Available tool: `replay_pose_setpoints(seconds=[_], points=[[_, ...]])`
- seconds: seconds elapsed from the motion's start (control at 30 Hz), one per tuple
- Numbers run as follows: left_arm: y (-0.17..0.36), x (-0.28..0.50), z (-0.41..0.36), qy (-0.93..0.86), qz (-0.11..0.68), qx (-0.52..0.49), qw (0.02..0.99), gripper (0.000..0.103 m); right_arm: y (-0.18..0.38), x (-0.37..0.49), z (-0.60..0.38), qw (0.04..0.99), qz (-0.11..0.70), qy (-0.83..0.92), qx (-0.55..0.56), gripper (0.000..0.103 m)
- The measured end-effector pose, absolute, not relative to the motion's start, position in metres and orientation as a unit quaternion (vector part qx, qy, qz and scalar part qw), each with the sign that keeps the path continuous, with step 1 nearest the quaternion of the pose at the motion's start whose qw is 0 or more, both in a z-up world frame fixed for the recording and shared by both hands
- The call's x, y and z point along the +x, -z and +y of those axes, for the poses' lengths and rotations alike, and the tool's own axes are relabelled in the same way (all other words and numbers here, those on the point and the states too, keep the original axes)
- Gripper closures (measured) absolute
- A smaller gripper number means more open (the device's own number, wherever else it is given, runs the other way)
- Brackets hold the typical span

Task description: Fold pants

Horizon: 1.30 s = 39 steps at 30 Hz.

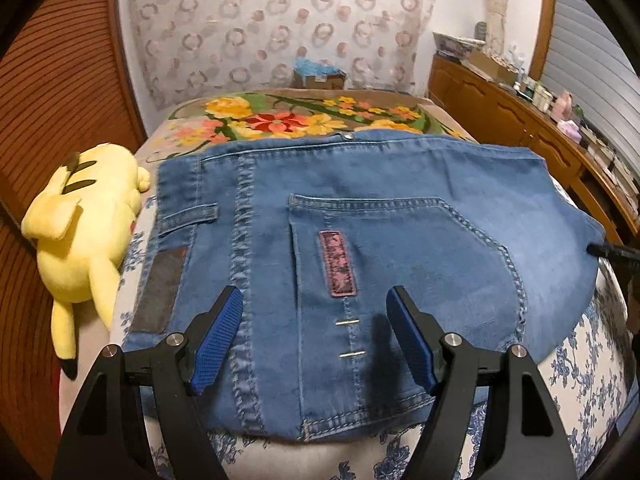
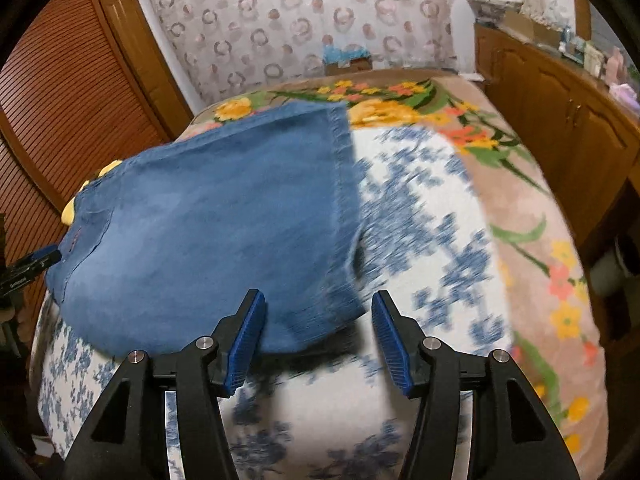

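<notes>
A: What sits on the bed?

B: Far left, a yellow plush toy [image 1: 86, 216]. Beside it, folded blue denim pants [image 1: 360, 240] lie flat on the blue-flowered white bedsheet [image 2: 424, 216].

A: And the tools?

B: The left gripper [image 1: 316, 336] hovers over the back pocket, fingers spread, holding nothing. The right gripper [image 2: 318, 336] is spread too, at the pants' near right edge, bare sheet beyond.
</notes>
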<state>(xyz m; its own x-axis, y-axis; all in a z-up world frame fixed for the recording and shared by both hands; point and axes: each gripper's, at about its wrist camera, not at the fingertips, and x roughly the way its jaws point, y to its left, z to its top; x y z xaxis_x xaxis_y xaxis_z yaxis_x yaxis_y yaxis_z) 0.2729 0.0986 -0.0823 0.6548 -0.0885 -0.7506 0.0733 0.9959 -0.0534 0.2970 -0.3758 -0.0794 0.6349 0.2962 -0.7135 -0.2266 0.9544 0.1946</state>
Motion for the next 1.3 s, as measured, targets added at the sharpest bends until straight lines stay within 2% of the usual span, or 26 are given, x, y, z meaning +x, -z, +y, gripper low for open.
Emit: replay_pose_setpoints(seconds=[0.13, 0.37, 0.6, 1.2, 1.27, 1.3], points=[[0.080, 0.265, 0.107, 0.034, 0.405, -0.020, 0.913, 0.028, 0.078, 0.298, -0.373, 0.907, 0.397, -0.139, 0.032, 0.046], [0.081, 0.247, 0.143, -0.007, 0.403, -0.032, 0.915, 0.028, 0.084, 0.289, -0.371, 0.911, 0.390, -0.134, 0.014, 0.054], [0.090, 0.233, 0.183, -0.057, 0.407, -0.047, 0.910, 0.028, 0.090, 0.279, -0.341, 0.919, 0.373, -0.115, -0.047, 0.054], [0.121, 0.238, 0.198, -0.072, 0.432, -0.097, 0.894, 0.028, 0.091, 0.277, -0.342, 0.922, 0.366, -0.120, -0.037, 0.054], [0.122, 0.238, 0.199, -0.072, 0.434, -0.117, 0.890, 0.032, 0.091, 0.277, -0.342, 0.922, 0.367, -0.121, -0.036, 0.054], [0.120, 0.238, 0.198, -0.068, 0.433, -0.123, 0.891, 0.044, 0.091, 0.277, -0.342, 0.922, 0.367, -0.121, -0.036, 0.054]])
